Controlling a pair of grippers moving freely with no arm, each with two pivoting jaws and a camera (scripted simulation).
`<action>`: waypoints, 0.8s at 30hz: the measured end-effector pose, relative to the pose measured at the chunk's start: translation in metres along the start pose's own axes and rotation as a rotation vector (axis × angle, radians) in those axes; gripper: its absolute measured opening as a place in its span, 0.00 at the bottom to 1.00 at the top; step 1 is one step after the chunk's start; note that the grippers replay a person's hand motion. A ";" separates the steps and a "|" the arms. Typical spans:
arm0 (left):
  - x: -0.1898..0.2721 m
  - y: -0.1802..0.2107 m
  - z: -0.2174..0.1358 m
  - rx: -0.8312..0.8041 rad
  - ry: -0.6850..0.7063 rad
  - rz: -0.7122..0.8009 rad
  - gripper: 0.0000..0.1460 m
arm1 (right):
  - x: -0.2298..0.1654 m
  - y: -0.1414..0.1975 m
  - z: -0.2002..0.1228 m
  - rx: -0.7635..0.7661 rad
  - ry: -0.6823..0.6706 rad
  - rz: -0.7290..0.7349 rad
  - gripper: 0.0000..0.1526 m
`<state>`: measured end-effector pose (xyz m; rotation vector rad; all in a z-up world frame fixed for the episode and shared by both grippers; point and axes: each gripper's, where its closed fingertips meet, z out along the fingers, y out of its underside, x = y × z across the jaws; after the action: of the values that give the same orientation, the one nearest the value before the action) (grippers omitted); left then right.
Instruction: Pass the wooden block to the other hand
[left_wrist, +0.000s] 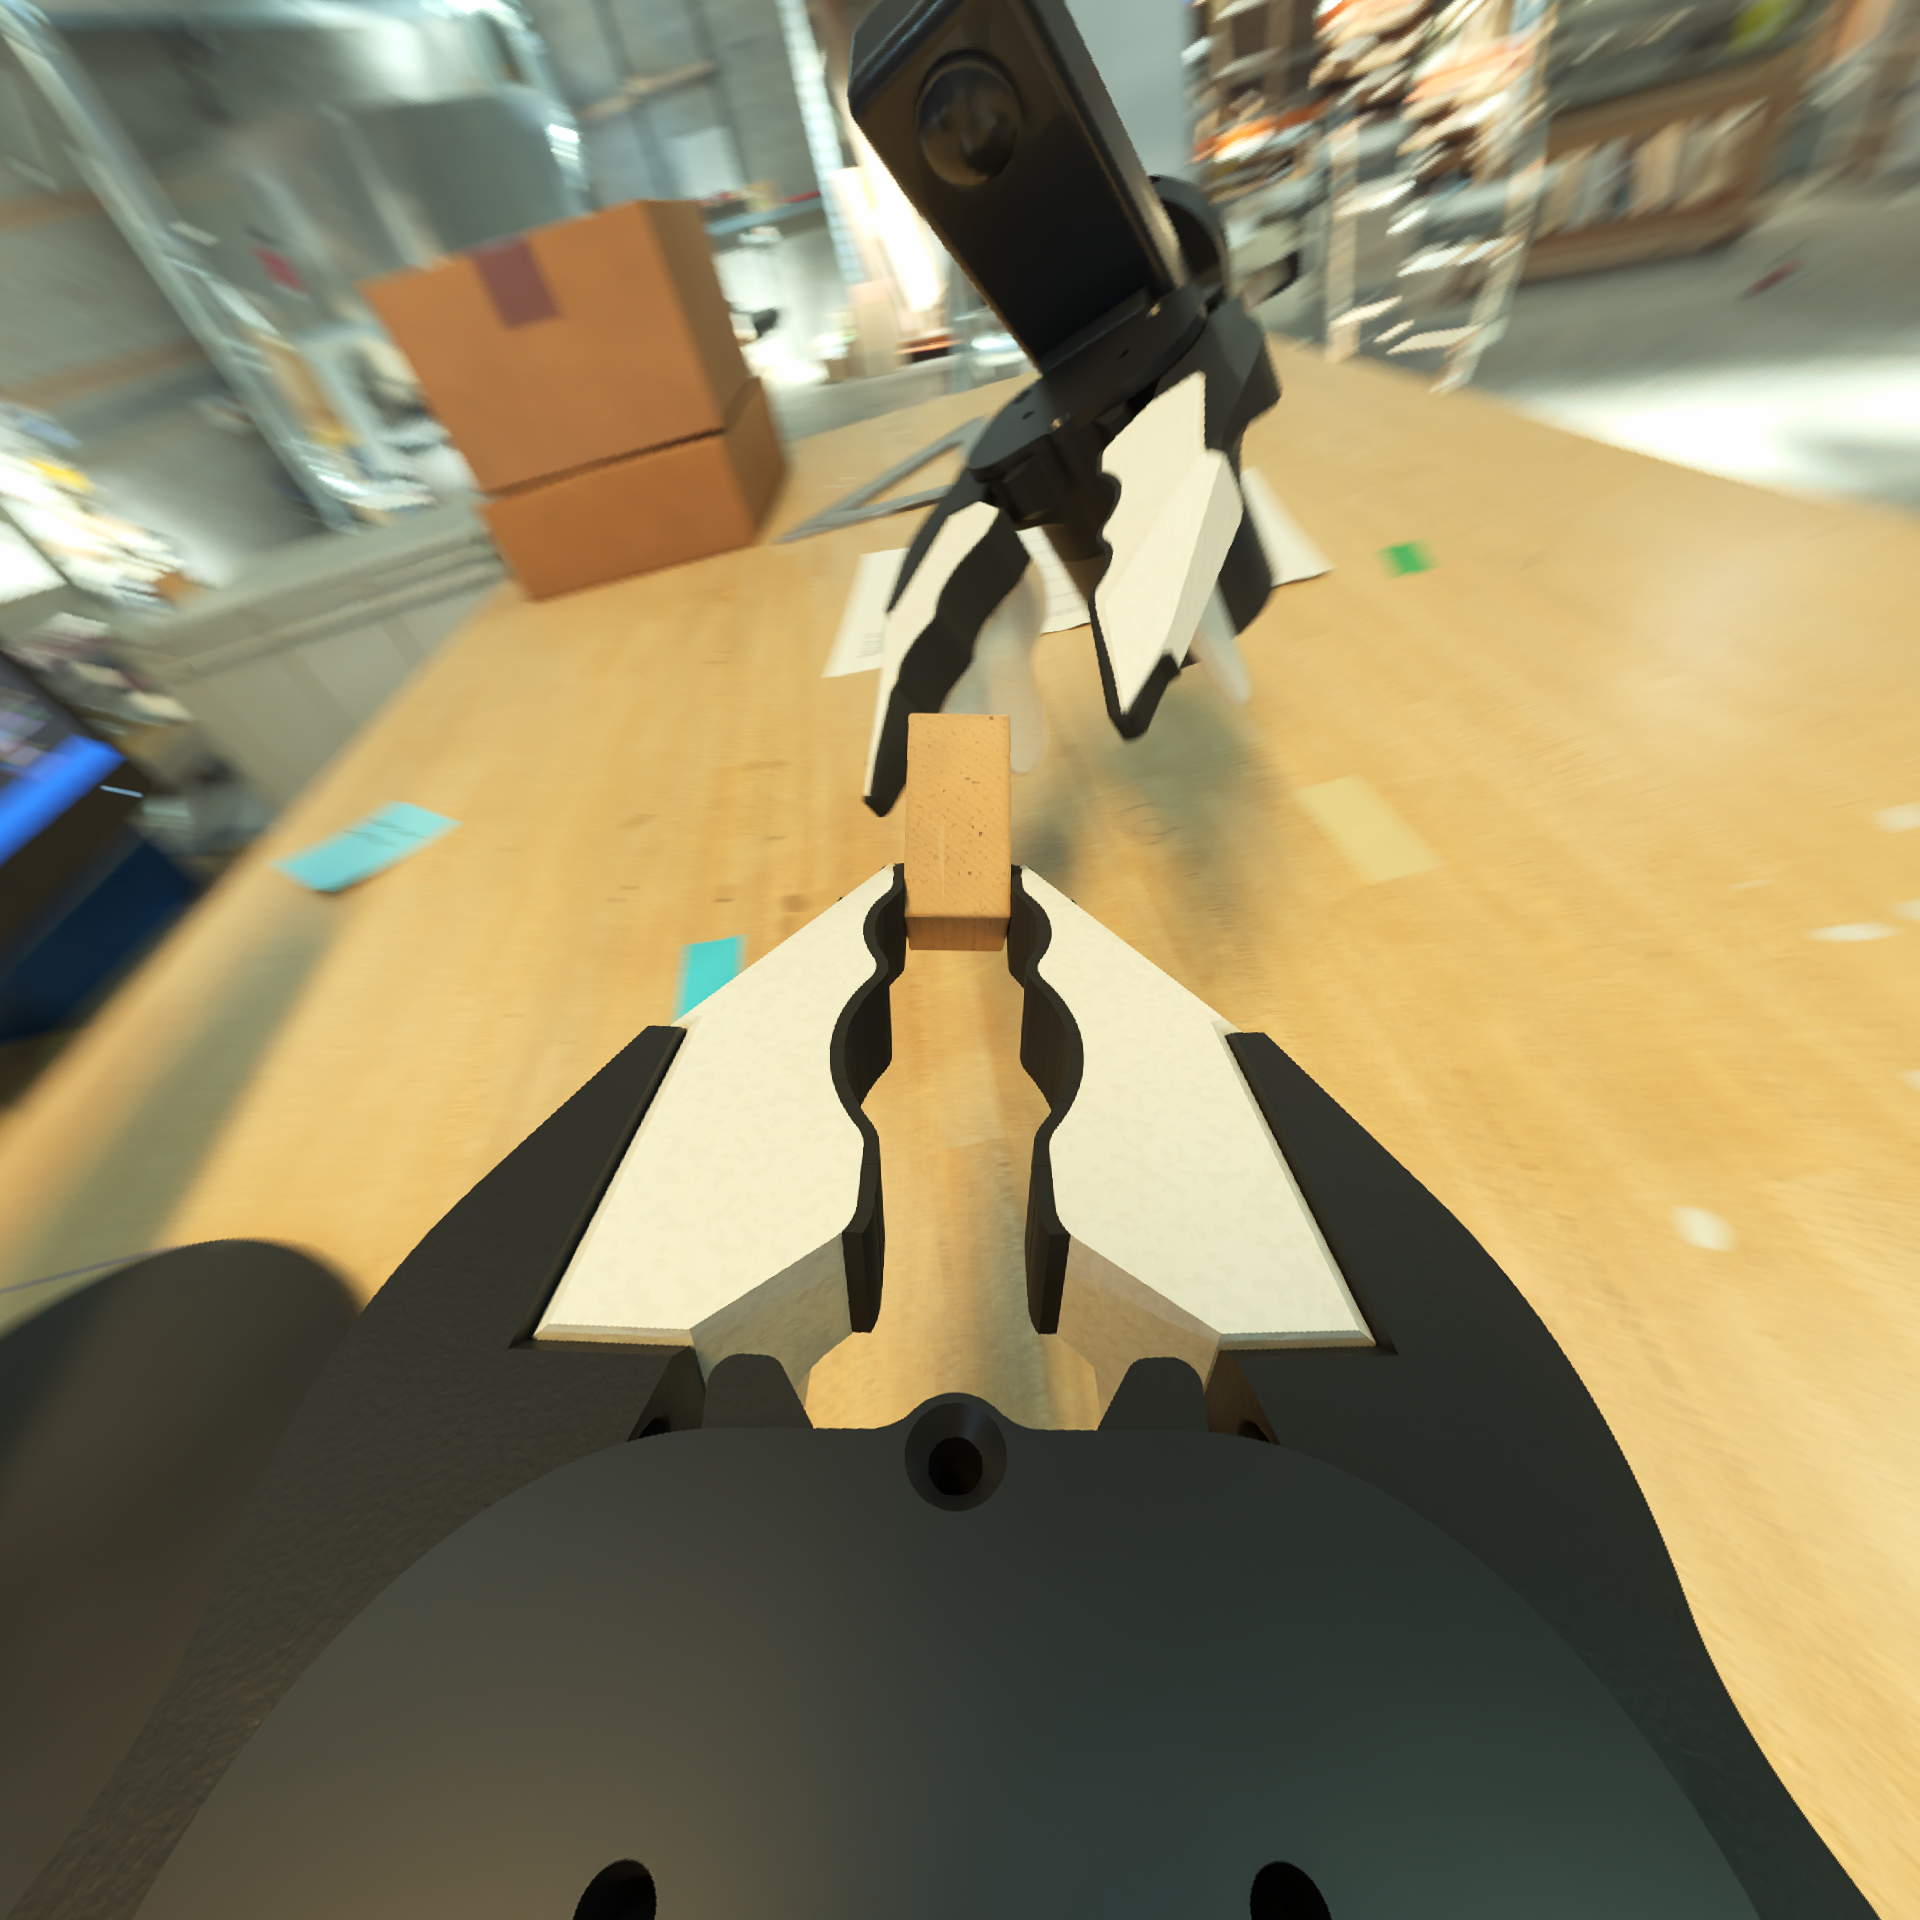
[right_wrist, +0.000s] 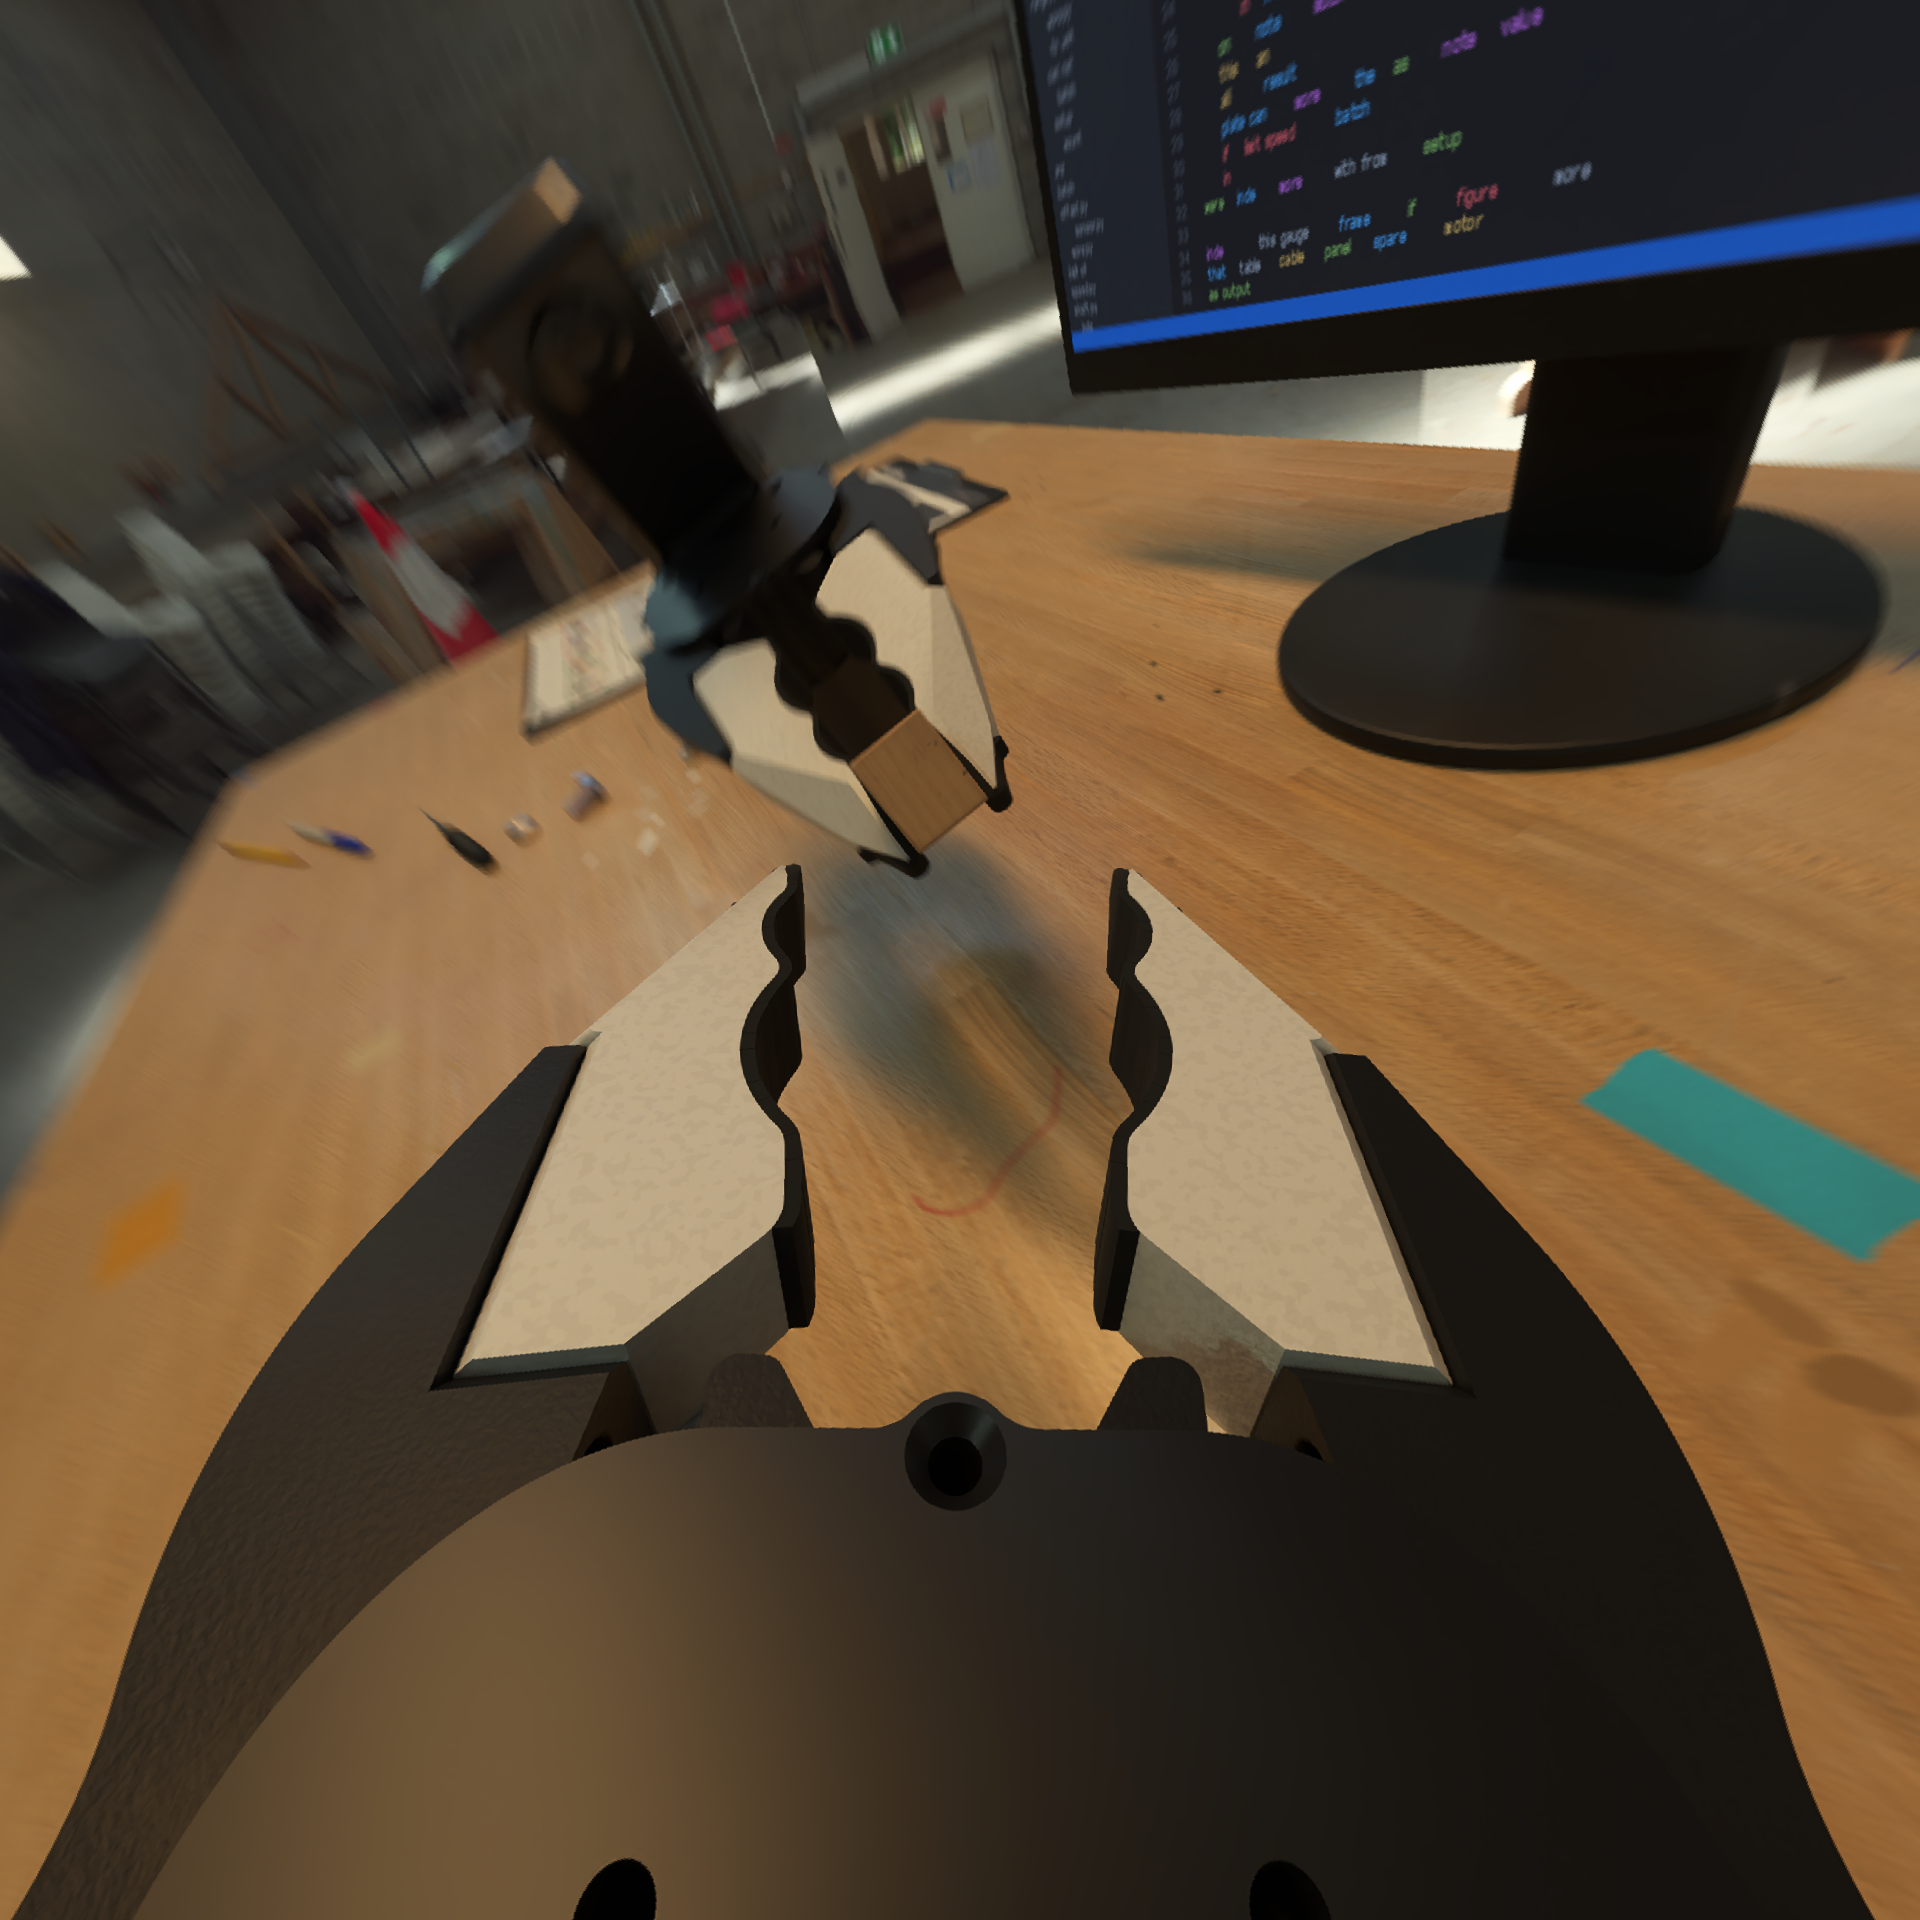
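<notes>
Since my left gripper (left_wrist: 956, 883) pinches the tan rectangular wooden block (left_wrist: 957, 826) lengthwise, its free end pokes frame-centre toward my spread right gripper (right_wrist: 956, 883), just short.

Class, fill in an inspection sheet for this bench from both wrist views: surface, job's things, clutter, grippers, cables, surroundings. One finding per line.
Surface: wooden tabletop, light grain, with a thin red scribble mark.
Job's things: wooden block held above the table, its far end free.
Clutter: teal paper strips, white sheets, a booklet, pens and small metal bits.
Grippers: left gripper shut on the block's near end; right gripper open, facing the block, not touching it.
Cables: nothing seen.
Surroundings: monitor on a round black base, stacked cardboard boxes, blurred workshop shelving behind.
</notes>
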<state>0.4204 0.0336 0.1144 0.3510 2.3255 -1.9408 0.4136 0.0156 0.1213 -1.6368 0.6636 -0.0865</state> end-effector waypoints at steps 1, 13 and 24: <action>-0.003 -0.001 0.000 -0.013 -0.078 0.067 0.12 | 0.000 -0.003 0.000 0.030 -0.026 0.068 0.39; -0.019 -0.006 -0.007 -0.030 -0.366 0.346 0.12 | 0.002 -0.001 0.014 0.037 -0.013 0.203 0.41; -0.010 -0.015 -0.005 -0.030 -0.416 0.469 0.12 | -0.012 -0.011 0.023 0.089 -0.026 0.102 0.39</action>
<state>0.4271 0.0351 0.1321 0.3996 1.8100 -1.5722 0.4177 0.0415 0.1309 -1.5141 0.7129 -0.0205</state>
